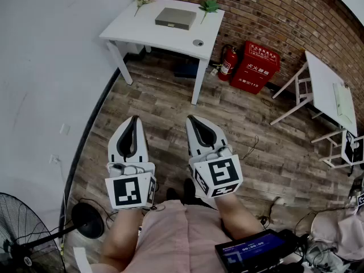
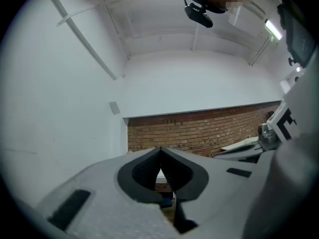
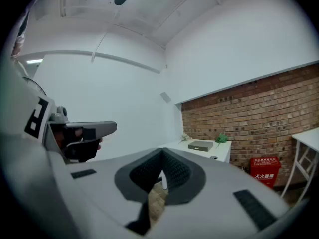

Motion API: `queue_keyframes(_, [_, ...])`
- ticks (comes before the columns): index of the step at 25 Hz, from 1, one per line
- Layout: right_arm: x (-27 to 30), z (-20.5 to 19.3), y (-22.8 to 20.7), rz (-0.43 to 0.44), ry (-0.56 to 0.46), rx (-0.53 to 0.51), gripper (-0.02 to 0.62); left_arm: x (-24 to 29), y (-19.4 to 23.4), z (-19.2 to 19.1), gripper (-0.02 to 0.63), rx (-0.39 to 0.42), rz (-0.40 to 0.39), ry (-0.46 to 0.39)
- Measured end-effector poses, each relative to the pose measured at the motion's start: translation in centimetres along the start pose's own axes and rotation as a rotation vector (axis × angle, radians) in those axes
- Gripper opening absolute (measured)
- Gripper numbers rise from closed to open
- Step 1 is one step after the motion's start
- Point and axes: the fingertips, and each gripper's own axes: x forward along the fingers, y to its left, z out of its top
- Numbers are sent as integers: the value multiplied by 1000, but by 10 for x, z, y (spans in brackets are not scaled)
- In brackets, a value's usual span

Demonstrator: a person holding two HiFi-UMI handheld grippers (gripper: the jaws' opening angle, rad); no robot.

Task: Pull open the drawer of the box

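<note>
The box point(image 1: 176, 18) is flat and grey and lies on a white table point(image 1: 142, 32) against the brick wall, far ahead of me. The right gripper view shows the box point(image 3: 201, 145) small, on the same table point(image 3: 222, 153). No open drawer shows on it from here. My left gripper point(image 1: 134, 119) and right gripper point(image 1: 190, 119) are held side by side over the wooden floor, well short of the table. Both are shut with nothing between their pads. In the left gripper view the left gripper's point(image 2: 160, 149) tips meet. The right gripper's point(image 3: 162, 150) tips touch too.
Two small plants point(image 1: 209, 5) stand beside the box. A fire extinguisher point(image 1: 227, 61) and a red fire cabinet point(image 1: 254, 67) sit right of the table. A second white table point(image 1: 327, 87) stands at the right, a fan point(image 1: 23, 235) at lower left, a white wall on the left.
</note>
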Motion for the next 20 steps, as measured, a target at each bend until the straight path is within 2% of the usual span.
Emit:
queue_keyframes(9, [3,-3,-15,-35,0,29,5,8,-4,-3,8,-13,-4,6])
queue_keyframes(10, [4,-3,-17,-36,-2,32,13,8,-5,-3,12,-22,-7,0])
queue_keyframes(11, [4,-3,-18,-31,-1,35,91,8,-6,-3,64,-28,-10,-2])
queue_keyframes(13, [6,-4,-20,-16,3,35,138,11,-8,-5,115,-33,-7,0])
queue_keyframes(20, [14,-7,-41,9,8,16,132,24,-18,-10,106,-12,30,14])
